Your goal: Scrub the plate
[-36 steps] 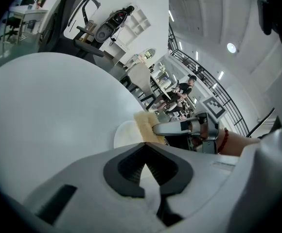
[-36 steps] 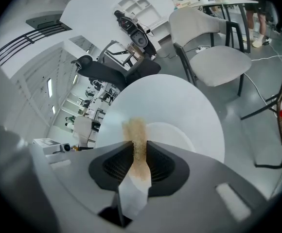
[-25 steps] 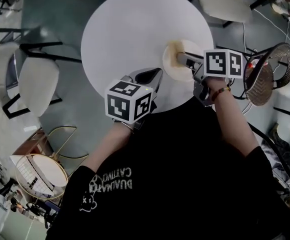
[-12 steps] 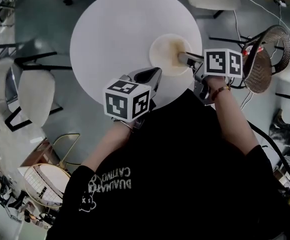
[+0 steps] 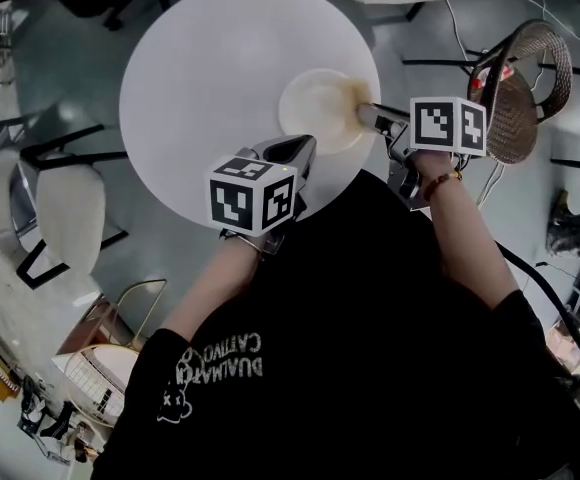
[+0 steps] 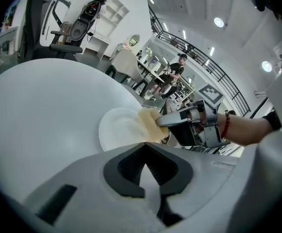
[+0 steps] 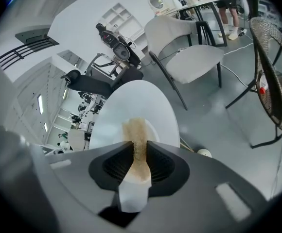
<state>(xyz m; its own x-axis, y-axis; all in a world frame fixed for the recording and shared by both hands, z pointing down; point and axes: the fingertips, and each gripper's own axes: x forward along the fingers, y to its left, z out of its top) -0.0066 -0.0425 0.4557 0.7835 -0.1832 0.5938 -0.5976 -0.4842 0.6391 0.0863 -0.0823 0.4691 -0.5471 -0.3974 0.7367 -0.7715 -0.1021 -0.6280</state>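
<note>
A round white table (image 5: 210,68) carries the things. Its top is smooth, plain and matte, and its rim runs unbroken all the way round. One plate (image 5: 310,103) lies flat on it, round and pale cream, a shade warmer than the top itself. The plate sits off centre, in the right part of the top, close to the table's near edge but wholly inside the rim. From the left gripper view it shows as a shallow dish with a low raised lip.

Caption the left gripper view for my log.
Empty, shut left tongs above the table; right tongs hold a sponge on the plate rim.
</note>
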